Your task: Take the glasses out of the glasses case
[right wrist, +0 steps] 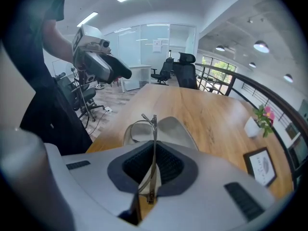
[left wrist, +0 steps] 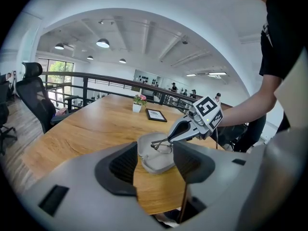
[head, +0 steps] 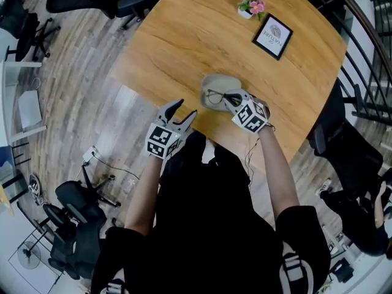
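Note:
An open grey glasses case (head: 222, 83) lies on the wooden table (head: 184, 35) near its front edge. The dark-rimmed glasses (head: 215, 96) hang just above the case. My right gripper (head: 233, 101) is shut on them; in the right gripper view a thin temple arm (right wrist: 153, 138) runs up between the closed jaws, over the case (right wrist: 173, 126). My left gripper (head: 184, 110) is open and holds nothing, a little to the left of the case at the table's edge. In the left gripper view, the case (left wrist: 155, 161) shows between its jaws, with the glasses (left wrist: 162, 145) and right gripper (left wrist: 179, 131) beyond.
A small pot of pink flowers (head: 251, 6) and a framed card (head: 273, 36) stand at the table's far side. Black office chairs (head: 76, 216) stand on the floor to the left, and a dark railing (head: 361, 29) runs along the right.

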Motion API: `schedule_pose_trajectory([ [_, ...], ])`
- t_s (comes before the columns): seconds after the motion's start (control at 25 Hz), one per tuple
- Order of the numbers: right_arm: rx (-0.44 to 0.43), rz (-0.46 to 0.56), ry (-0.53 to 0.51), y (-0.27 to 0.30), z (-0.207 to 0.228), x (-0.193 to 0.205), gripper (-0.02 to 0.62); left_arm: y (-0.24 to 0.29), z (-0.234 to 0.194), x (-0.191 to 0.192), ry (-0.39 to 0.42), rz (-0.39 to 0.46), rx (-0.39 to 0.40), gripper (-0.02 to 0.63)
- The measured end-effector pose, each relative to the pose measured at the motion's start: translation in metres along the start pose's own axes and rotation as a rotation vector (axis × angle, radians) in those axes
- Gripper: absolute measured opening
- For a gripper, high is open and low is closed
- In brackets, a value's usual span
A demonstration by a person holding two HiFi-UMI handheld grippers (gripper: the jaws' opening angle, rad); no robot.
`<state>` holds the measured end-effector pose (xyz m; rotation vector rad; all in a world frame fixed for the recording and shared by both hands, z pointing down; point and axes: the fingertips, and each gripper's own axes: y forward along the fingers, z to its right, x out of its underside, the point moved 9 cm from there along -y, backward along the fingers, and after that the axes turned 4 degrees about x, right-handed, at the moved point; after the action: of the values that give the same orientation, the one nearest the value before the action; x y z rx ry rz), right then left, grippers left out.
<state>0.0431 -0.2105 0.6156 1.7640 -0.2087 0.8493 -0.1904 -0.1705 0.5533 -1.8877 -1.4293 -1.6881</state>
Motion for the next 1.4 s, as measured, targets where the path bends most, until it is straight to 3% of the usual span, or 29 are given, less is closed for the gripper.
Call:
schedule_pose_trajectory([
  [0.84, 0.042, 0.099, -0.046, -0.073, 0.008, -0.002, 0.025, -0.018, 0.05, -0.031, 0.016, 0.144, -0.135, 0.247],
  [1.4, 0.073, 0.189, -0.05, -0.107, 0.005, 0.01, 0.025, -0.024, 0.096, -0.022, 0.039, 0.149, -0.186, 0.247],
])
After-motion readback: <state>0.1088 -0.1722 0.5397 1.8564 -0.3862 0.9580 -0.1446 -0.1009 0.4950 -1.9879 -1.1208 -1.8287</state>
